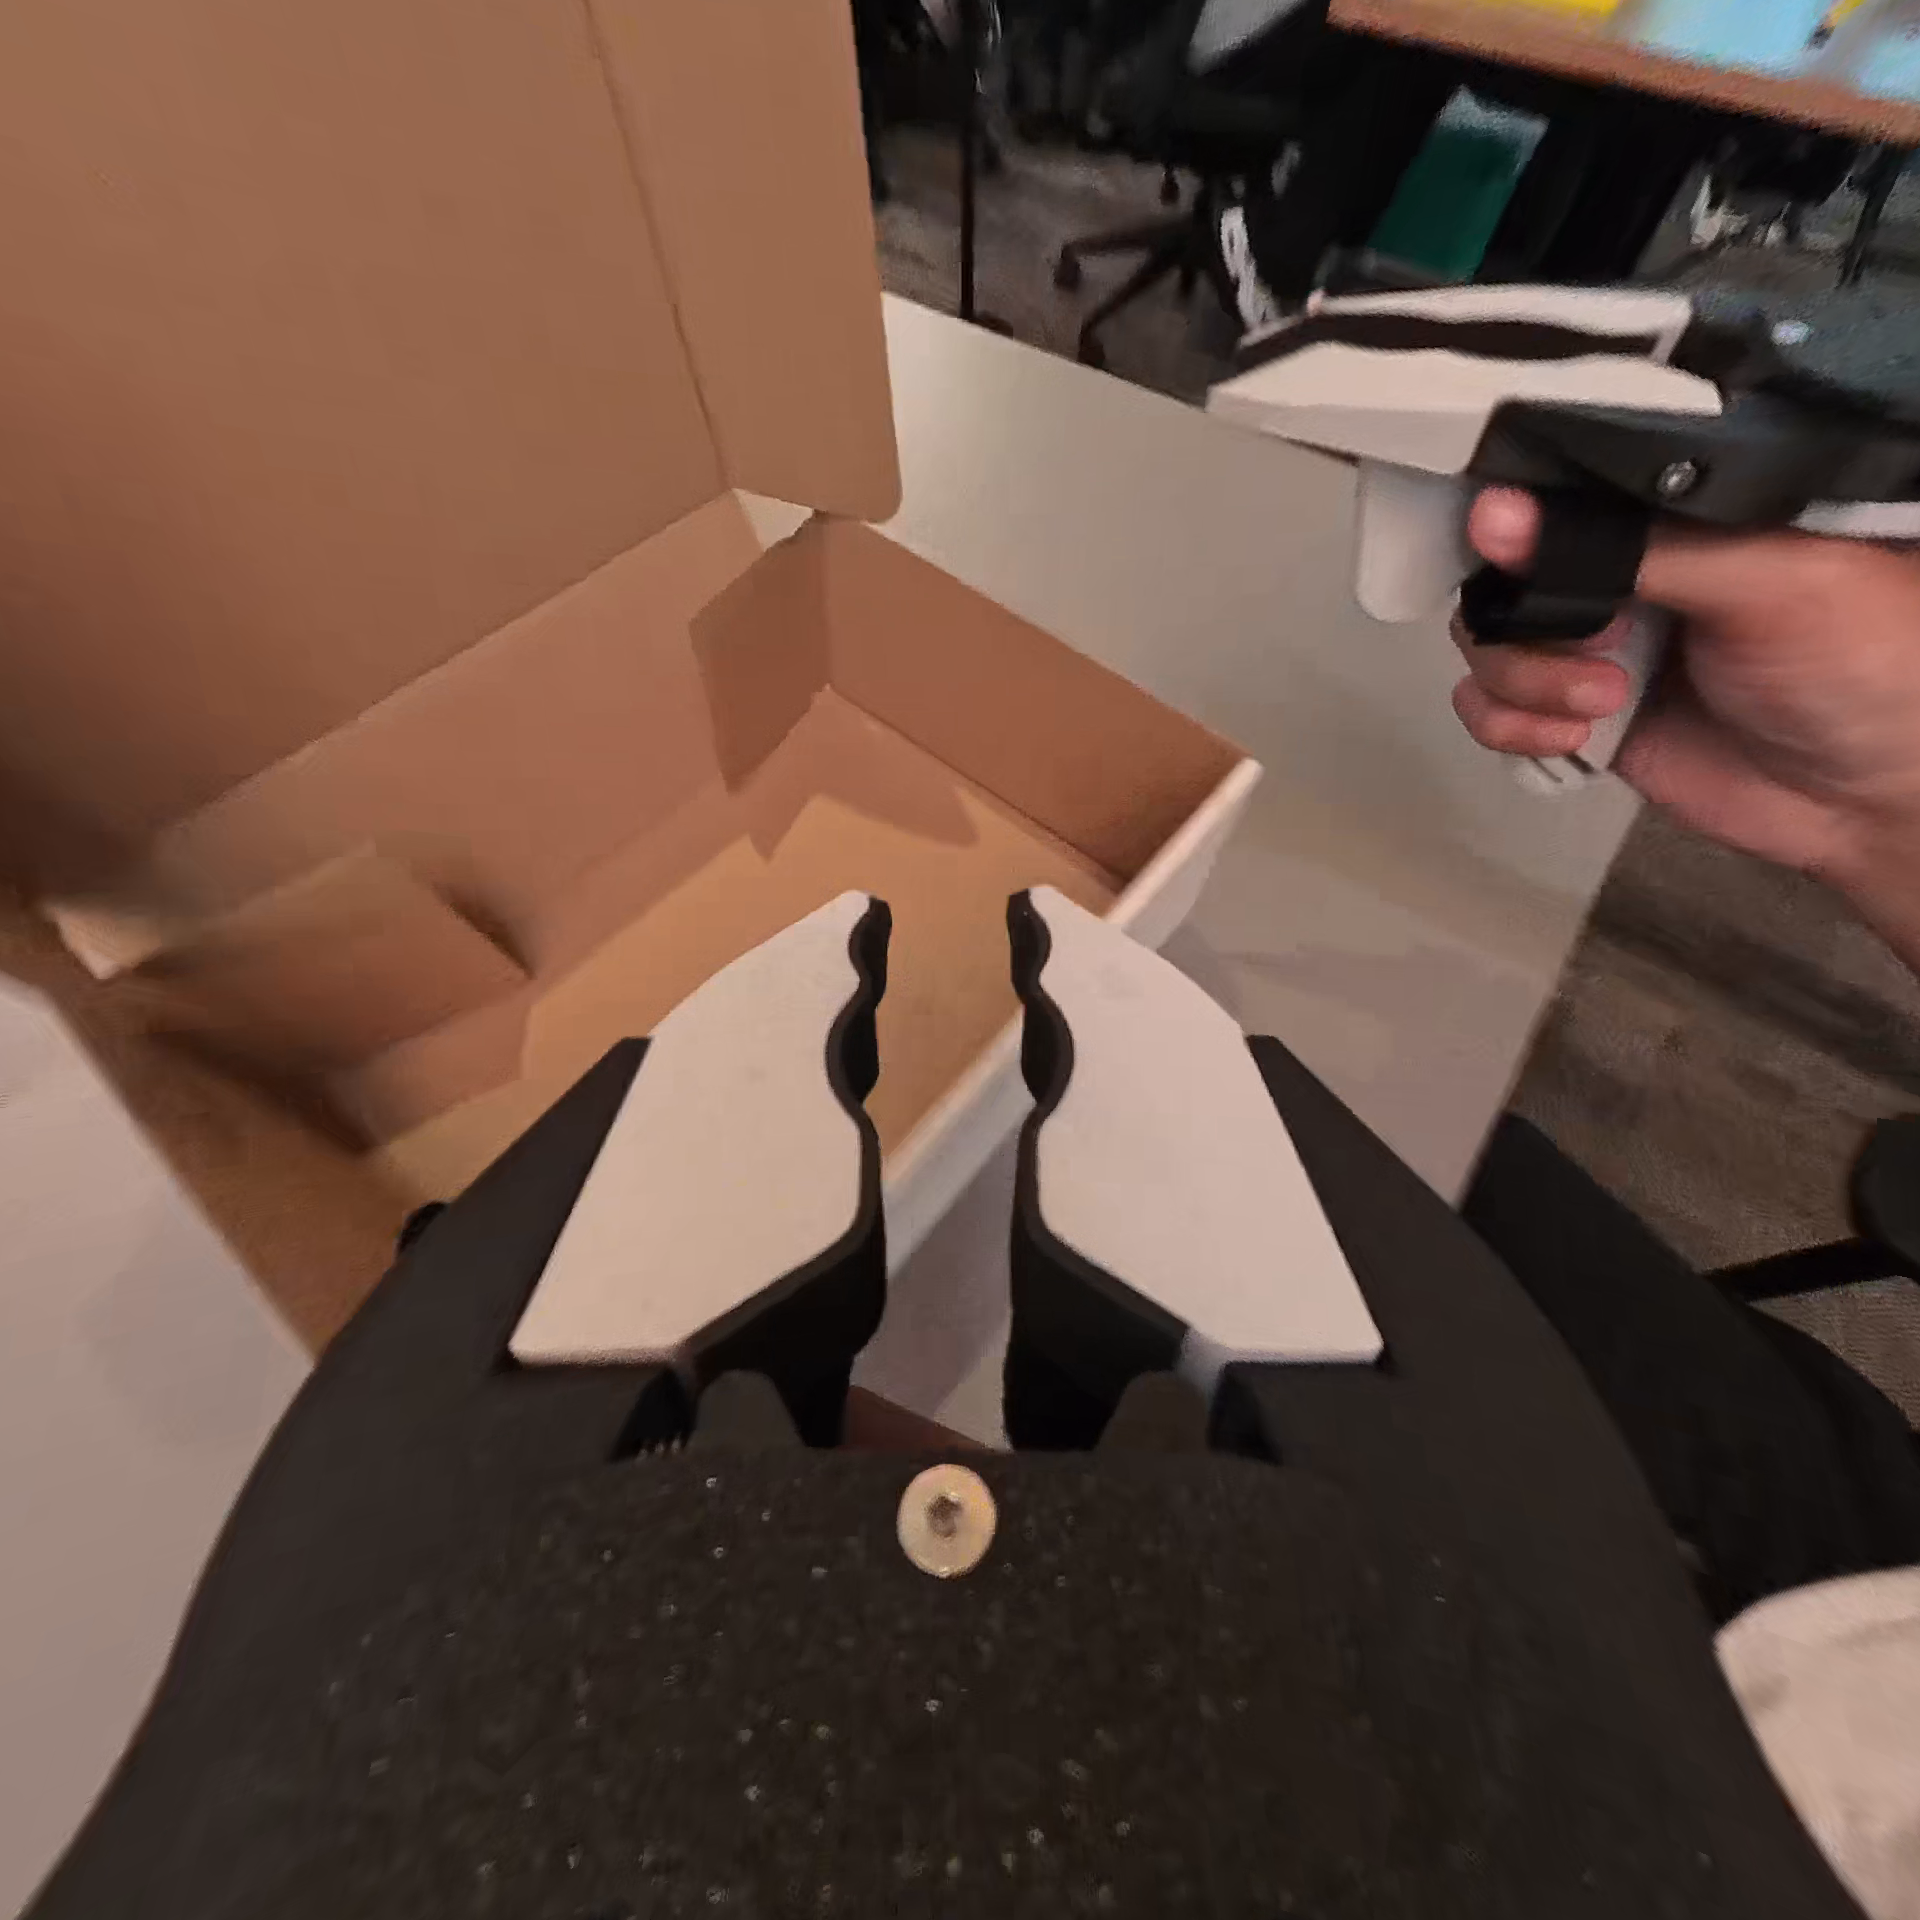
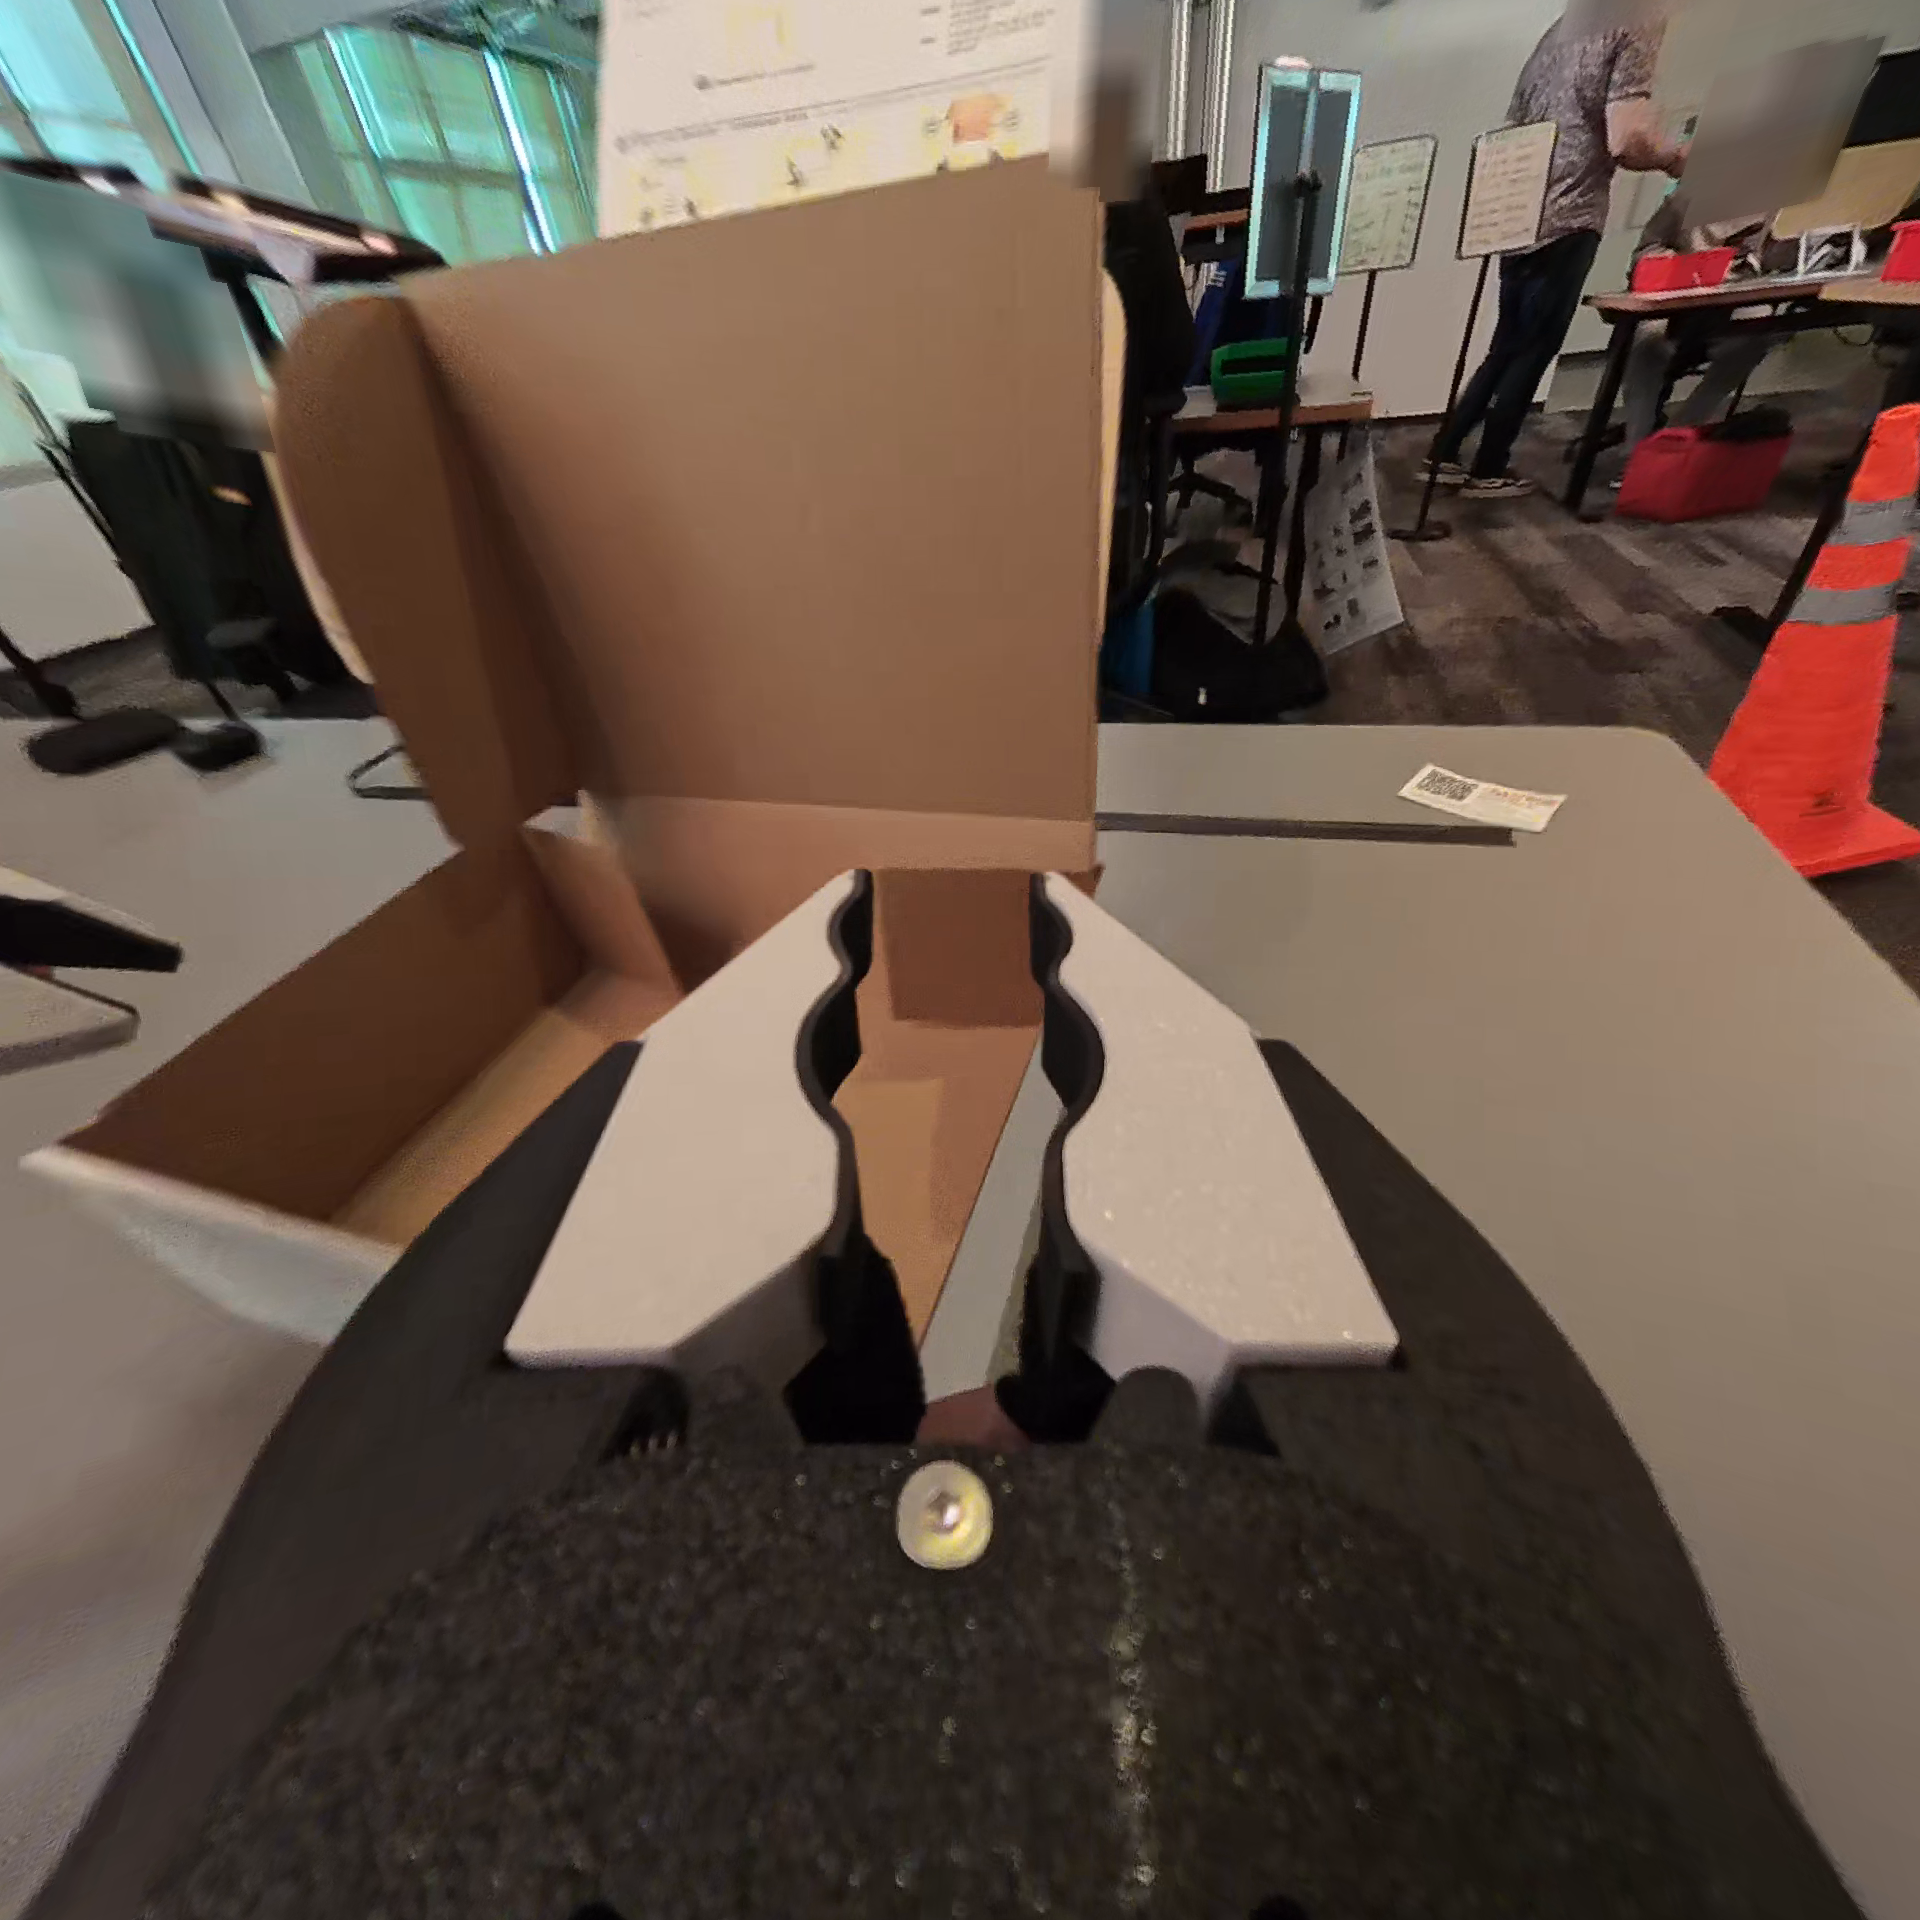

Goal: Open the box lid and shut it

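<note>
Box (image 1: 665,831) sits open on the grey table (image 2: 1455,1039), lid (image 2: 790,520) standing upright at the far side, side flap (image 2: 416,540) folded out to the lid's left in the right wrist view. Inside is bare brown cardboard, outer walls white.

Left gripper (image 1: 948,914) hovers over the box's near edge, fingers (image 1: 727,1122) parted, nothing between them. Right gripper (image 2: 948,894) is also released and empty, pointing at the box's right end and the lid's lower edge; through the gap only cardboard and table show. In the left wrist view the right gripper (image 1: 1455,384) is held off to the right of the box by a hand (image 1: 1714,686), clear of the lid.

Nothing blocks the lid. On the table: a small white sticker (image 2: 1481,795) far right, well apart from the box, and a dark strip (image 2: 1299,828) running behind it.

Room: orange cone (image 2: 1839,665) off the table's right corner, office chair (image 1: 1164,156) behind, more tables with red bins (image 2: 1704,473), a standing person (image 2: 1538,260), whiteboards (image 2: 1387,203), windows (image 2: 416,135) at left, grey carpet (image 2: 1558,623).
</note>
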A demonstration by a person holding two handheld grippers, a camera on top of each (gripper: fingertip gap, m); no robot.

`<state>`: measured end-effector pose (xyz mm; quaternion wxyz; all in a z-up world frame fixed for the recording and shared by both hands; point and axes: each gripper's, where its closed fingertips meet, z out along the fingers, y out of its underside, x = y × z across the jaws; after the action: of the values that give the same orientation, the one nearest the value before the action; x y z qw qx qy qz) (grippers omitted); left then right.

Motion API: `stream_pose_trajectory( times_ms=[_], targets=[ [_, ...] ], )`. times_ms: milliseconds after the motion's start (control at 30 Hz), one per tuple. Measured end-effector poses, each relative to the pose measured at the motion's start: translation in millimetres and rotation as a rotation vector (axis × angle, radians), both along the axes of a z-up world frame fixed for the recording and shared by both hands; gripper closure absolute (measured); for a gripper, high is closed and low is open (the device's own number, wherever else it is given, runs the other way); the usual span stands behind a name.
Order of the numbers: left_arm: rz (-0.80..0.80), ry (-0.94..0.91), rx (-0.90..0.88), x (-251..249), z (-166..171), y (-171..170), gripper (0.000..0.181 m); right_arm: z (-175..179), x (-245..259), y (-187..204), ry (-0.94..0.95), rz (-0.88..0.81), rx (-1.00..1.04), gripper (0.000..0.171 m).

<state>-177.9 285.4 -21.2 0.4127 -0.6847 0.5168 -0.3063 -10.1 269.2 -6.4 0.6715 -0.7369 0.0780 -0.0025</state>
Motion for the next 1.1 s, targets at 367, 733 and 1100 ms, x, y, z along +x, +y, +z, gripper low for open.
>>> stream_pose_trajectory(
  times_ms=[367,733,1100],
  targets=[
    [0.093,0.23,0.103,137.2,-76.1,143.2,0.15,-36.4,64.2,131.4,-0.133,-0.077,-0.239,0.143],
    [0.079,0.348,0.223,160.8,-109.2,167.1,0.166,-43.1,60.0,135.2,-0.123,-0.073,-0.262,0.169],
    [0.131,0.334,0.203,160.0,-114.7,175.2,0.165,-44.1,43.5,119.5,-0.077,-0.095,-0.283,0.167]
  ],
)
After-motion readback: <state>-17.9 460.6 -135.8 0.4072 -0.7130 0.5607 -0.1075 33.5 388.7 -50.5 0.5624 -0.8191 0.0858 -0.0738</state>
